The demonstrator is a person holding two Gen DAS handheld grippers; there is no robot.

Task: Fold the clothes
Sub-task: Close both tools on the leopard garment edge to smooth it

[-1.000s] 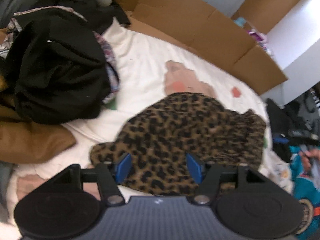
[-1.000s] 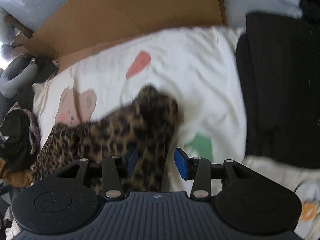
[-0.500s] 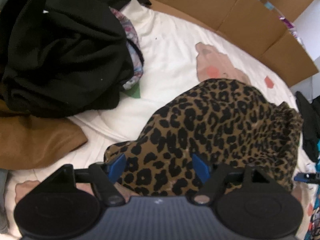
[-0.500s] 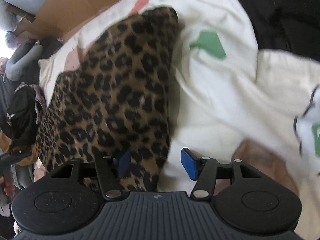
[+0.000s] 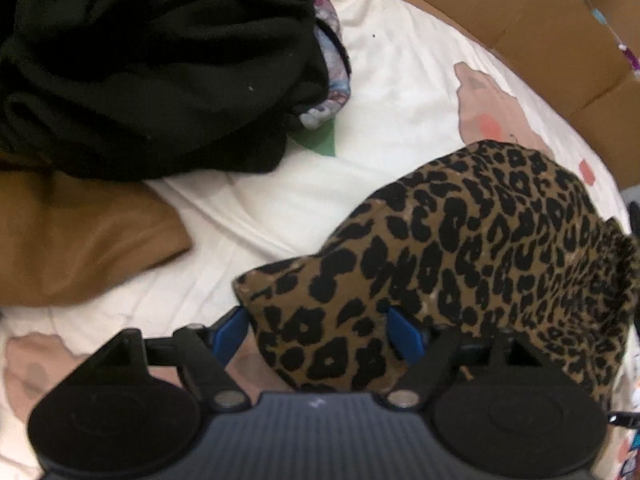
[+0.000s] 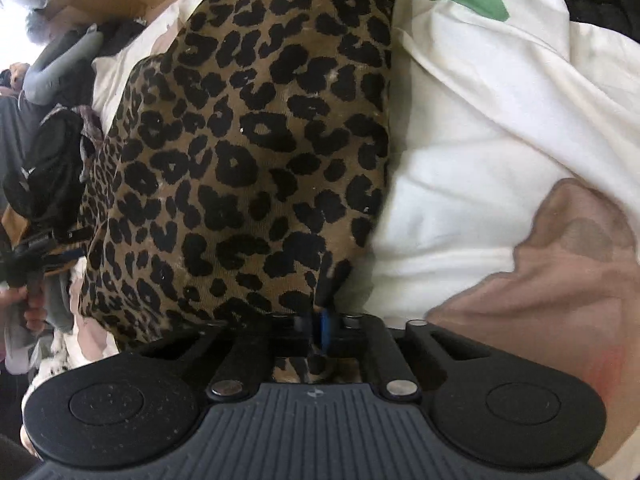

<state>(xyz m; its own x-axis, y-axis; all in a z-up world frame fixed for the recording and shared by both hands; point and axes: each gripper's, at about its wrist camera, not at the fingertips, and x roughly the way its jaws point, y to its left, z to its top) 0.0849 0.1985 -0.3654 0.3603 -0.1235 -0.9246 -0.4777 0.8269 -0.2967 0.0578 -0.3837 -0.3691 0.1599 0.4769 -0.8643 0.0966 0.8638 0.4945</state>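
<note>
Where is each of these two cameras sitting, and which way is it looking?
Left wrist view: sits on the left gripper, looking steeply down at a corner of the leopard-print garment between its open blue pads, with a black clothes pile beyond.
Right wrist view: sits on the right gripper, looking down along the same garment's edge, pads shut on the cloth; a hand shows far left.
Shared: the leopard-print garment and the white printed sheet under it.

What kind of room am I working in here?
Probably a bedroom or spare room used for sorting laundry: a white printed bedsheet covers a soft surface, a pile of dark clothes sits on it, and flattened cardboard lines the far edge.
</note>
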